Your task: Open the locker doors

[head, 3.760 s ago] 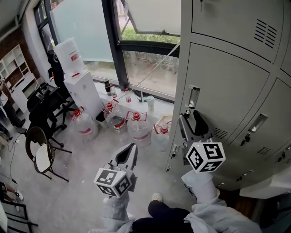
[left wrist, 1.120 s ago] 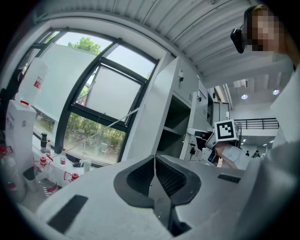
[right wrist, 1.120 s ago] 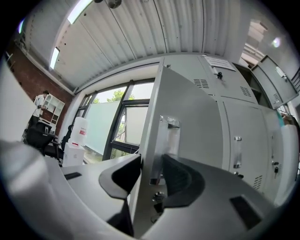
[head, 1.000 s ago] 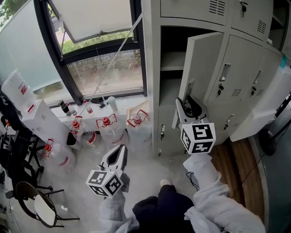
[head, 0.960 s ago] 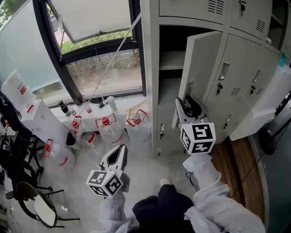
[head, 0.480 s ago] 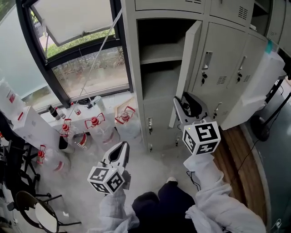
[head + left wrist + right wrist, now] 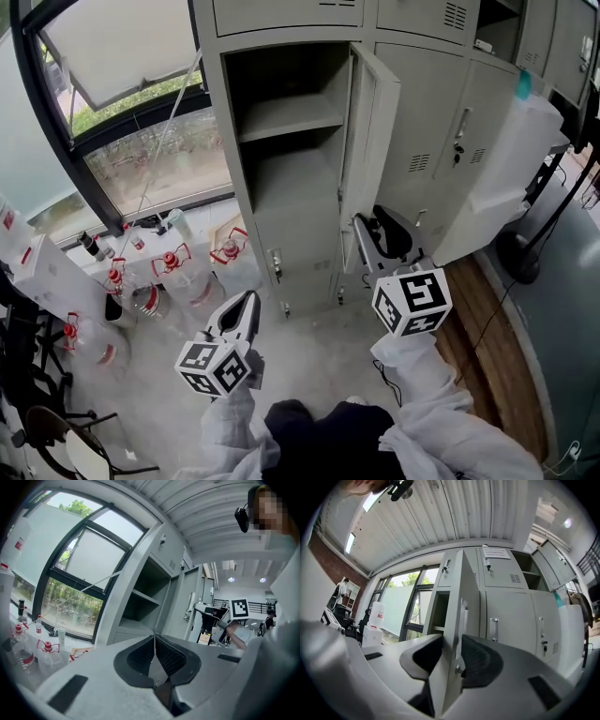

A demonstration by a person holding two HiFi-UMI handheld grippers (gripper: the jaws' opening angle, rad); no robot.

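right gripper (image 7: 372,236) is clamped on the free edge of the locker door (image 7: 371,122); its jaws just closed in a bit more with the door edge between them, and the right gripper view shows the door running straight up between the pads

left gripper (image 7: 242,314) has jaws together with nothing in them, and is low in front of the lockers (image 7: 214,141), well apart from any door

the locker door is swung out roughly square to the front, showing the shelf (image 7: 281,114) and an empty compartment, so this one looks basically open, maybe with a little more swing to go

still closed: lower door (image 7: 291,248) under it, neighbouring doors (image 7: 427,122) on the right and the top row above

a far upper-right compartment looks open already

task looks early, one door of several
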